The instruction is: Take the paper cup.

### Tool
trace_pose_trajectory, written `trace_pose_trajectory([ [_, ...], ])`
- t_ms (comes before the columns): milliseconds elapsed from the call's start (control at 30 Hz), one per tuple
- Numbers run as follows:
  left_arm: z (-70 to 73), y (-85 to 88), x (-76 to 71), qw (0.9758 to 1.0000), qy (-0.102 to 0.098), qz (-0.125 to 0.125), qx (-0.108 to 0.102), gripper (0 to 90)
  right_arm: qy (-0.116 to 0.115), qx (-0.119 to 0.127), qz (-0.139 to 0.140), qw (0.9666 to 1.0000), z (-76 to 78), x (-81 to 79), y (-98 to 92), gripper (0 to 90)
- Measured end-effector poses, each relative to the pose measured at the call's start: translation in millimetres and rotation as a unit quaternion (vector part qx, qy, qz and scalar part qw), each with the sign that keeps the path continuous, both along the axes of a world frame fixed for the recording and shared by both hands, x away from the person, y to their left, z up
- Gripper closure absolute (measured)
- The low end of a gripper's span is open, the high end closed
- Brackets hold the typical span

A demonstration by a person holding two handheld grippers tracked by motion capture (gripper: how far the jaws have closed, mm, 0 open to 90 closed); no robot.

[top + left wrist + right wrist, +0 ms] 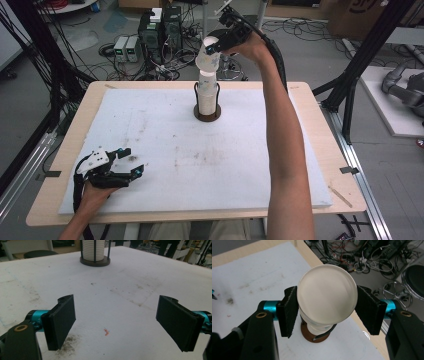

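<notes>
A white-padded table (150, 125) is seen from above. At its far edge a stack of cups (207, 92) is held in a dark-based rack (207, 114). A cup (206, 56) is gripped above the stack by the right gripper (212, 47). The left gripper (131, 161), jaws apart, is rested on the pad near the front left corner.

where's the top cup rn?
High view: the top cup sits tilted between the right gripper jaws, just above the cup stack in its holder at the table's far middle.
</notes>
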State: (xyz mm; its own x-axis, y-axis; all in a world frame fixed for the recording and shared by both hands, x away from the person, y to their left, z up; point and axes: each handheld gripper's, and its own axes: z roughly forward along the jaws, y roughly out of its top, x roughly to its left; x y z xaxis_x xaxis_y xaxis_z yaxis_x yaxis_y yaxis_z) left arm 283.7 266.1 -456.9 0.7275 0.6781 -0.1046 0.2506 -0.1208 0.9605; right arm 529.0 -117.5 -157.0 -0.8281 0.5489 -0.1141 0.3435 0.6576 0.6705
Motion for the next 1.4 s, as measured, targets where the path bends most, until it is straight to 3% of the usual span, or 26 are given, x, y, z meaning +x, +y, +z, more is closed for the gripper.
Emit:
trace_pose_trajectory([
  [433, 0.1, -0.3, 0.5, 1.0, 0.003, 0.004, 0.002, 16.2, -0.018, 0.041, 0.028, 0.9986, 4.2, -46.5, -36.5, 38.1],
  [700, 0.2, -0.6, 0.6, 1.0, 0.004, 0.007, 0.002, 16.3, -0.03, 0.046, 0.049, 0.9973, 7.9, -70.2, -43.2, 38.1],
  [1033, 0.2, -0.8, 0.8, 0.9999, 0.006, 0.009, 0.004, 16.3, -0.032, 0.054, 0.085, 0.9944, 1.3, -98.7, -41.2, 38.1],
  [1400, 0.0, -0.7, 1.2, 0.9999, 0.008, 0.011, 0.001, 16.3, -0.035, 0.083, 0.116, 0.9891, -18.8, -130.9, -48.4, 38.1],
])
